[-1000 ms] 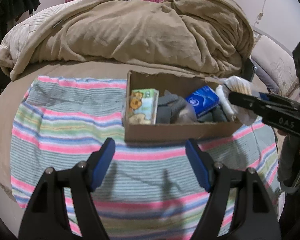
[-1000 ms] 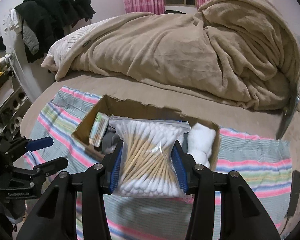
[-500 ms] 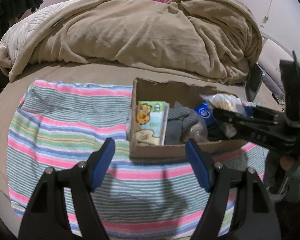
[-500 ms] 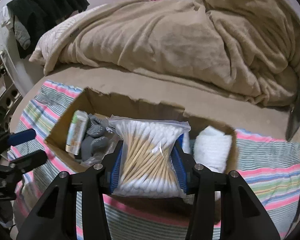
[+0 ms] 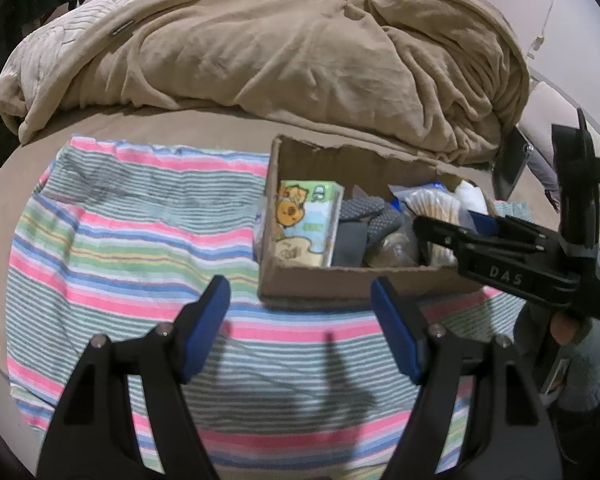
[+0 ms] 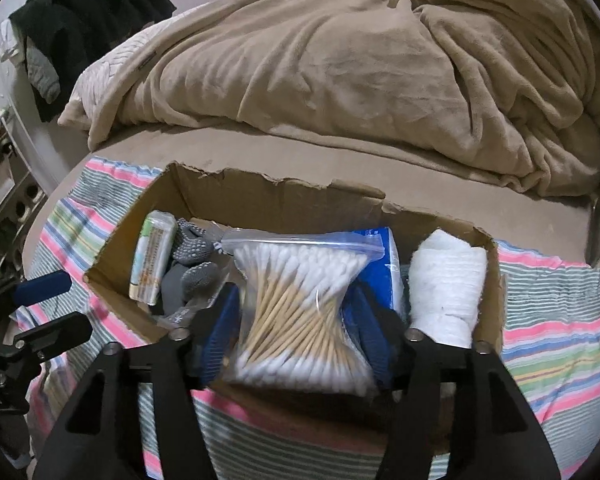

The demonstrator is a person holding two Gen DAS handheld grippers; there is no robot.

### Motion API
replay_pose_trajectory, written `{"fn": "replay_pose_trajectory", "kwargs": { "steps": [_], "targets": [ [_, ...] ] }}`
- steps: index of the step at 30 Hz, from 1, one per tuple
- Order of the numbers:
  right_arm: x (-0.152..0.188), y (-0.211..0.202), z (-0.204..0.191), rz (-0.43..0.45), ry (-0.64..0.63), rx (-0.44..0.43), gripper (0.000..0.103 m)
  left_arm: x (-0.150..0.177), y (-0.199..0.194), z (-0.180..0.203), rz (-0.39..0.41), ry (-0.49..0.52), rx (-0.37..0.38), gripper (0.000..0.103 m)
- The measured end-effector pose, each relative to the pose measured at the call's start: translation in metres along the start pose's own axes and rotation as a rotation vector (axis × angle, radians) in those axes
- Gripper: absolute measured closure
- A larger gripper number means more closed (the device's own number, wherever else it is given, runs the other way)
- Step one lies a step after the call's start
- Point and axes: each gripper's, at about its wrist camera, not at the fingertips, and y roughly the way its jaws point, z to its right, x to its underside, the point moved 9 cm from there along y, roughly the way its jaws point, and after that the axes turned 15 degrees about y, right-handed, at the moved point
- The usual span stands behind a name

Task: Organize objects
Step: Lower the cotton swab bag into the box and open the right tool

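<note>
A torn cardboard box (image 6: 260, 196) sits on a striped towel (image 5: 132, 240) on the bed. It holds a green tissue pack (image 5: 304, 224), grey socks (image 6: 192, 264), a blue pack (image 6: 384, 264) and a white rolled cloth (image 6: 444, 280). My right gripper (image 6: 292, 328) is shut on a clear bag of cotton swabs (image 6: 296, 300) and holds it inside the box, over the near wall. In the left wrist view it reaches in from the right (image 5: 440, 240). My left gripper (image 5: 300, 320) is open and empty, above the towel just in front of the box (image 5: 340, 284).
A heaped tan blanket (image 5: 300, 60) lies behind the box. Dark clothes (image 6: 92, 12) hang at the far left. A dark flat object (image 5: 510, 164) leans at the bed's right edge.
My right gripper has moved forward and down with the cotton swab bag, from above the box's near edge into the box. The left gripper has shifted slightly left.
</note>
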Motion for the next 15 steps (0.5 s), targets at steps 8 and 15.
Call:
{"fn": "replay_pose_trajectory", "kwargs": {
  "steps": [8,15],
  "targets": [
    [0.006,-0.032,0.002,0.034,0.022,-0.004,0.032,0.006,-0.021,0.008,0.01,0.005,0.006,0.029],
    [0.017,-0.063,0.007,0.049,0.042,-0.001,0.032,0.01,-0.044,0.02,0.028,0.018,0.013,0.029]
  ]
}}
